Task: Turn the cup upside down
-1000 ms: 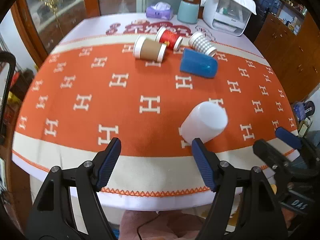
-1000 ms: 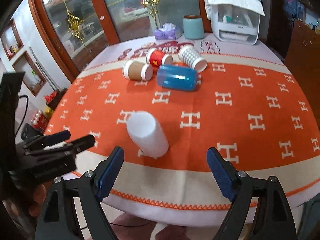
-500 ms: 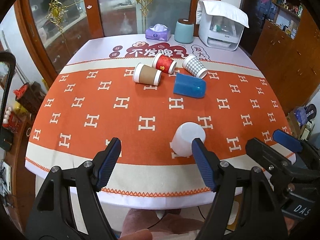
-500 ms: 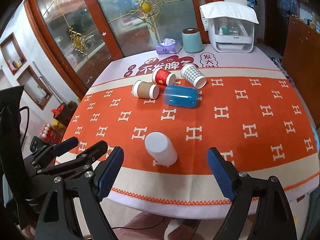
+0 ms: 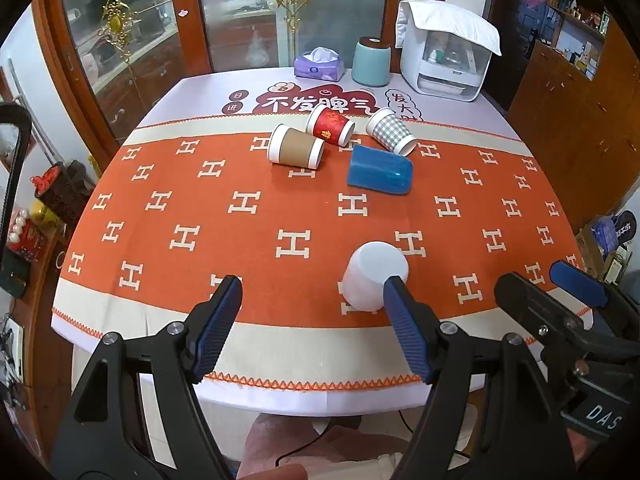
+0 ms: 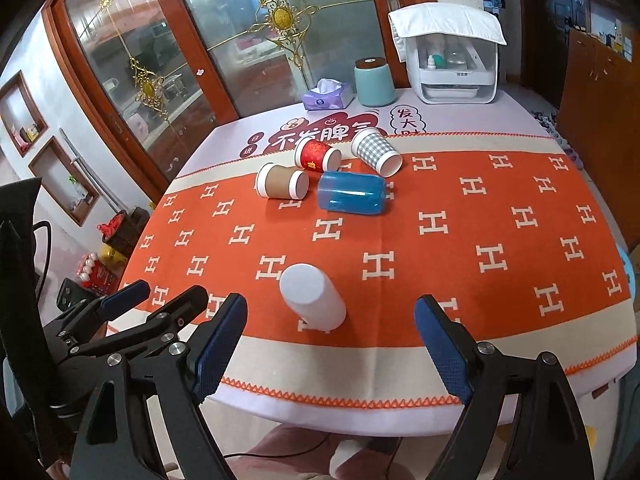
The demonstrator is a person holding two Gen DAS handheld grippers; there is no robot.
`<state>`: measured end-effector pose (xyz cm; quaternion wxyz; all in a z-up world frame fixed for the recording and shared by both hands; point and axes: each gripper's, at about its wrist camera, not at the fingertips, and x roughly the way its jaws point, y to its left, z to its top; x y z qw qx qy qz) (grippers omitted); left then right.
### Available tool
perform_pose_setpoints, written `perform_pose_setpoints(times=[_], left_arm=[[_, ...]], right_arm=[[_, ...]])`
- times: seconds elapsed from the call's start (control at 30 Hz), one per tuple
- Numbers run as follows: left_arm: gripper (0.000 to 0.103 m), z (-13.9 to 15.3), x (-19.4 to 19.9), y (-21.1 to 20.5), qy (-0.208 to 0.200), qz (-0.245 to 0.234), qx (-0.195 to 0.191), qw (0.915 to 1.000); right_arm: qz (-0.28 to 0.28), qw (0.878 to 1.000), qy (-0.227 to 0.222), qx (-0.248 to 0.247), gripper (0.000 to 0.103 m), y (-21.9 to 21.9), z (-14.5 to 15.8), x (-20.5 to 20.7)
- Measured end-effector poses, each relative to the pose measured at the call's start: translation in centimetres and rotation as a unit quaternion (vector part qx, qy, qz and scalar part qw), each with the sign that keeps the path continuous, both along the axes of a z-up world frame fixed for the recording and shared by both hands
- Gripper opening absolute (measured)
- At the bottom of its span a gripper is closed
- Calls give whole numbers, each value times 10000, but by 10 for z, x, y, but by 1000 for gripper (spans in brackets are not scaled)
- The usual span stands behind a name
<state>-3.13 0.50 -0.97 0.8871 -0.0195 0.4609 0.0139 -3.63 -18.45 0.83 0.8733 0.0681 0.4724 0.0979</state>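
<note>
A white cup (image 5: 374, 276) stands upside down, base up, on the orange tablecloth near the table's front edge; it also shows in the right wrist view (image 6: 312, 297). My left gripper (image 5: 312, 292) is open and empty, held back from the table; its right finger overlaps the cup in view. My right gripper (image 6: 330, 312) is open and empty, behind the cup and apart from it. Each gripper shows in the other's view: the right gripper (image 5: 560, 292) at the right, the left gripper (image 6: 152, 296) at the left.
Several cups lie on their sides at the far middle: a brown one (image 5: 296, 151), a red one (image 5: 330, 125), a grey checked one (image 5: 391, 131) and a blue one (image 5: 379, 175). A tissue box (image 5: 319, 65), a teal canister (image 5: 371, 61) and a white appliance (image 5: 446, 52) stand at the back.
Both grippers have pulled back and up from the table, so the white cup and table look smaller and farther. The cup stays upside down in place.
</note>
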Motion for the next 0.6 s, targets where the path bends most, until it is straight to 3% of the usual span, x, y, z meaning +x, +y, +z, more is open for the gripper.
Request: perform_pose_setpoints(times=[0.6], left_arm=[[71, -3, 4, -1, 52, 20, 29, 10000]], right_arm=[[-1, 10000, 42, 20, 87, -7, -4, 3]])
